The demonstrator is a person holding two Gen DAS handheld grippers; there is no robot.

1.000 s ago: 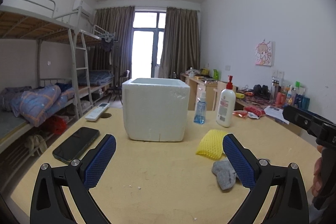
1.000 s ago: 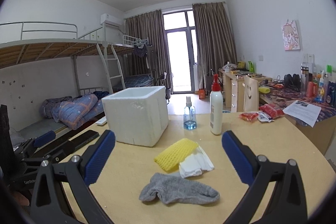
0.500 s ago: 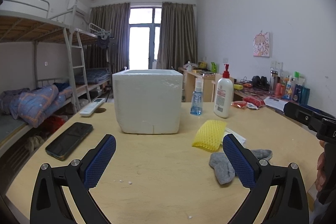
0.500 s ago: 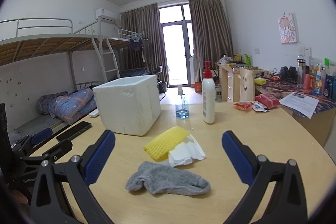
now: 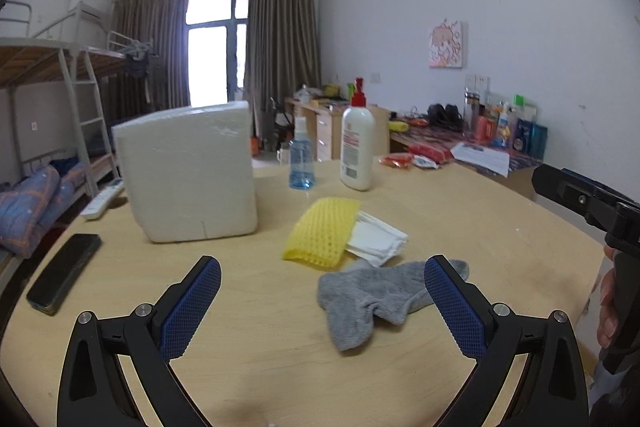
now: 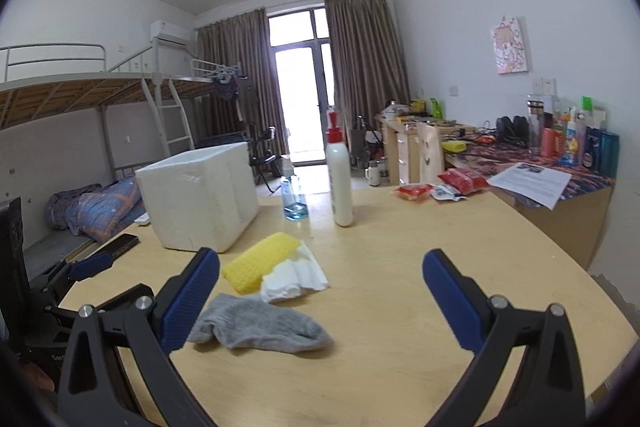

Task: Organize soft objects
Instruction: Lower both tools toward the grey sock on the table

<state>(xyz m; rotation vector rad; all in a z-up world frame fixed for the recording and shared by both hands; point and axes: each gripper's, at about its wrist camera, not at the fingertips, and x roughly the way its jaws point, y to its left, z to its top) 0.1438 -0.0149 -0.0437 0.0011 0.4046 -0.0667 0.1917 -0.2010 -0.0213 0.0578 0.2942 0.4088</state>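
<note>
On the pale wooden surface (image 5: 460,219), a grey sock (image 5: 372,297) lies at lower centre of the left view, just before a yellow sponge (image 5: 322,231) and white cloth (image 5: 376,239), right of the foam box (image 5: 188,171), while the left gripper (image 5: 320,301) and right gripper (image 6: 320,297) hover spread and empty.

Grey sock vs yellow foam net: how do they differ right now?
Colour and texture: the grey sock is plain knit; the yellow foam net is bright open mesh.
Pose: the sock lies limp and crumpled; the net holds a puffed, tidy oblong.
Contact: the net overlaps the white tissue; the sock lies just in front of it, nearest the grippers.
Both rest on the wooden table, outside the foam box, ungripped.
</note>
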